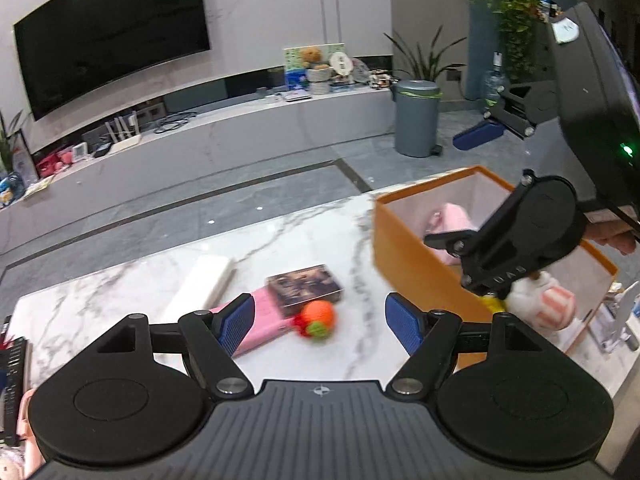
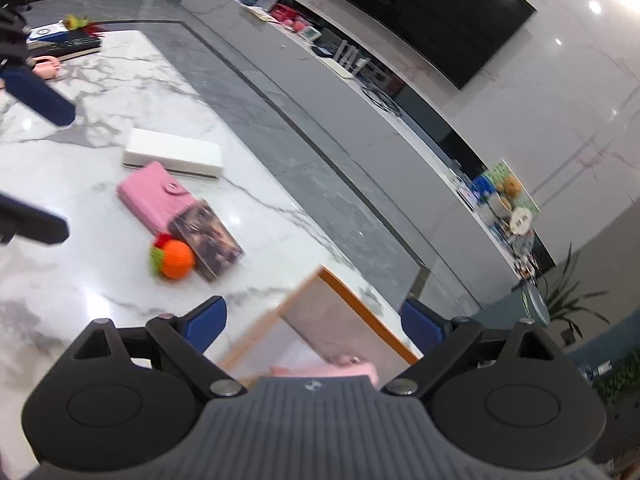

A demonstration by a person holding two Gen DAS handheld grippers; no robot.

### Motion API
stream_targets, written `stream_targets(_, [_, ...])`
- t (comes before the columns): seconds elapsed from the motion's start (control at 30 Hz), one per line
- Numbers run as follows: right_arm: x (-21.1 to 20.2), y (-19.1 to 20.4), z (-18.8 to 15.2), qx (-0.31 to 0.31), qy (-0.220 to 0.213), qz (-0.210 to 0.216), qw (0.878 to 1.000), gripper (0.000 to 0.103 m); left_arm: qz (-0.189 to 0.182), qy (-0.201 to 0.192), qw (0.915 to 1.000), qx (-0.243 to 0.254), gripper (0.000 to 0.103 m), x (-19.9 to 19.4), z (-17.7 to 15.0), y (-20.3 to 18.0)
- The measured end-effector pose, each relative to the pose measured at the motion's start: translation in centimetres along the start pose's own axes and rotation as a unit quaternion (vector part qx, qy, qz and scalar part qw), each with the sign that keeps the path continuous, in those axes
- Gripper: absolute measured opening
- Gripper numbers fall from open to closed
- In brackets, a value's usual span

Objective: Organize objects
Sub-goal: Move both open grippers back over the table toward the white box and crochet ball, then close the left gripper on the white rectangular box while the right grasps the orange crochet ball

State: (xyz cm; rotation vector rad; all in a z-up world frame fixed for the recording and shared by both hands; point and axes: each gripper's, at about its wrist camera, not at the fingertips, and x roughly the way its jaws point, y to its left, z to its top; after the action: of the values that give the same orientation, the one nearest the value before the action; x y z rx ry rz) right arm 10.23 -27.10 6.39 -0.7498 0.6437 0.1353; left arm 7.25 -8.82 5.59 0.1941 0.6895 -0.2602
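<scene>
On the marble table [image 1: 132,280] lie a white flat box [image 1: 204,284], a pink wallet [image 1: 264,320], a dark picture box [image 1: 304,288] and an orange knitted ball [image 1: 318,318]. My left gripper [image 1: 320,304] hovers open above them, nothing between its fingers. To the right stands an orange box [image 1: 404,248] holding a pink item [image 1: 448,220] and a white plush toy [image 1: 548,308]. My right gripper [image 2: 316,320] is open over the orange box's corner [image 2: 368,312], empty, with the pink item [image 2: 344,364] below it. The ball [image 2: 174,260] and wallet [image 2: 156,200] lie to its left.
A black remote [image 1: 12,380] lies at the table's left edge. A pink mug [image 2: 48,66] and stacked books [image 2: 64,42] sit at the far end. Beyond the table are grey floor, a TV console [image 1: 240,128] and a grey bin [image 1: 416,120].
</scene>
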Motion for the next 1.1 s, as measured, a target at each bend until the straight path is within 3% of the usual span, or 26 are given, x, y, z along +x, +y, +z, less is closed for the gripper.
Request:
stream_targets(0.33, [0.2, 4.5, 2.6, -0.006, -0.015, 0.034, 0.999, 0.095, 0.030, -0.001, 0.9994, -0.017, 0.088, -0.5, -2.1, 5.0])
stream_targets(0.73, [4.2, 9.9, 3.3, 0.085, 0.003, 0.072, 0.994, 0.095, 0.043, 0.007, 0.9984, -0.037, 0.088, 1.1, -5.8, 10.8])
stream_targets(0.93, [7.7, 13.1, 1.8, 0.142, 0.018, 0.060, 0.988, 0.095, 0.044, 0.019, 0.9972, -0.058, 0.088, 2.8, -7.9, 13.6])
stream_targets(1.1, [9.7, 14.1, 0.9, 0.187, 0.014, 0.037, 0.982, 0.095, 0.046, 0.006, 0.9966, -0.068, 0.089, 4.2, -8.8, 15.7])
